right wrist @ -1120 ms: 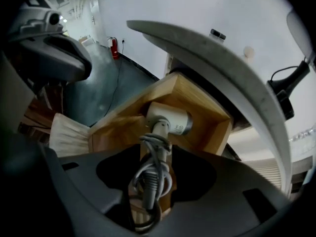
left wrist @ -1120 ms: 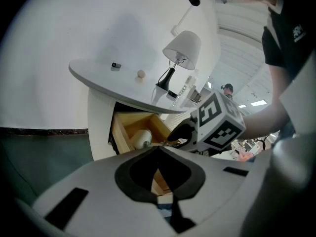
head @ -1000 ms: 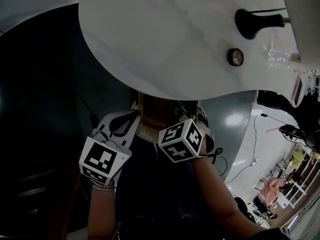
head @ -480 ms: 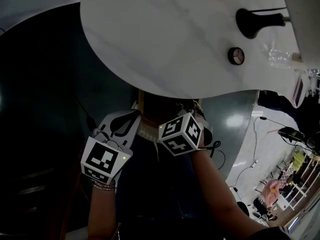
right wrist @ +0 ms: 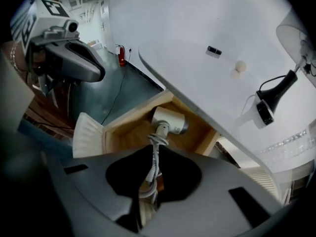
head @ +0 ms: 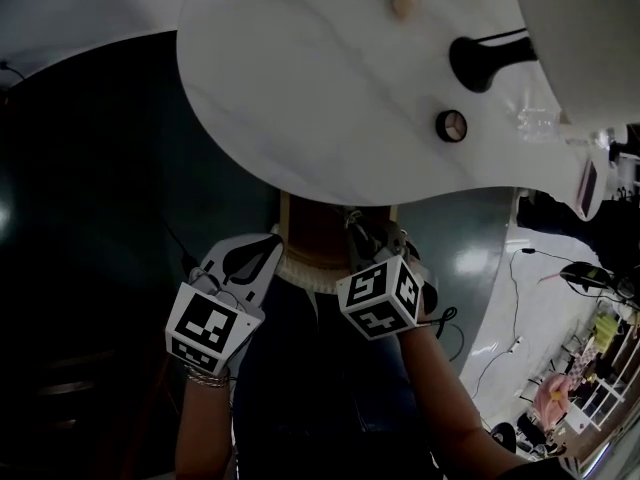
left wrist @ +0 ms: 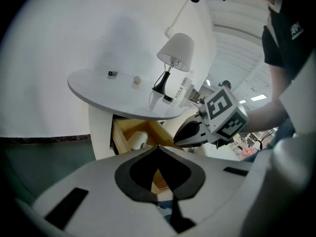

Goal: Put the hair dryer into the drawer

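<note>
We look down on a white, round-edged table [head: 300, 98] standing over a dark green floor [head: 90, 218]. On its top stand a lamp [head: 482, 56] with a black foot and a white shade, a small pale ball [head: 404, 0], a dark ring-shaped thing [head: 451, 125], some clear glassware [head: 535, 120] near the edge, and a tiny dark thing [right wrist: 214, 50] beyond the ball. Under the top a wooden drawer [right wrist: 129, 133] stands open. Inside it we see a white hair dryer [right wrist: 170, 121], its cord [right wrist: 154, 157] running up and out; whether it rests on the wood we cannot tell.
</note>
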Available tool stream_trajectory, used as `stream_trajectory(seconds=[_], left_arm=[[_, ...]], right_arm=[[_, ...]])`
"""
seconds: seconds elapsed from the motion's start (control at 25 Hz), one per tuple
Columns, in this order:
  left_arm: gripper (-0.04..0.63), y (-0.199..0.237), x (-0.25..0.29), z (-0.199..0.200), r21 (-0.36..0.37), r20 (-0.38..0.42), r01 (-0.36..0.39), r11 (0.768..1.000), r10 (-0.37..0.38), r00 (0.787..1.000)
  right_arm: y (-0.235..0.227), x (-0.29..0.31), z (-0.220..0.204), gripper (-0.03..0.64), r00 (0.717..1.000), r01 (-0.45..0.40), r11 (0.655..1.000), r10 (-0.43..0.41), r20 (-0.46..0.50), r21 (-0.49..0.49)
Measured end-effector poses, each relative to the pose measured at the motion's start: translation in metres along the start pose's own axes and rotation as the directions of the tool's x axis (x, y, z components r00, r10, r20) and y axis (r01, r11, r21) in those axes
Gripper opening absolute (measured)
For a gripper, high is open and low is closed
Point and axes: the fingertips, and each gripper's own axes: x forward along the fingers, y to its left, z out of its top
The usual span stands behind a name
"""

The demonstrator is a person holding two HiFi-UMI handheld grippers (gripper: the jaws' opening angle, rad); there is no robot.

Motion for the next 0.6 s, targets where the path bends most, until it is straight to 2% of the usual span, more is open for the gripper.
stream_trajectory(seconds=[0.36,0.6], left_arm=[[0.015,-0.01,0.004,0.028,0.038,-0.008,0.0,0.999,0.0,1.0],[0.015,-0.017,-0.001,0.048,0.031,0.026,-0.007,1.0,0.006,1.0]], right_arm=[[-0.034,-0.03,0.001,0.034,0.996,-0.017,0.996,0.009,0.087,0.089],[-0.038,-0.051,0.008,0.023,0.989,-0.053,0.989,0.033,0.142,0.141]])
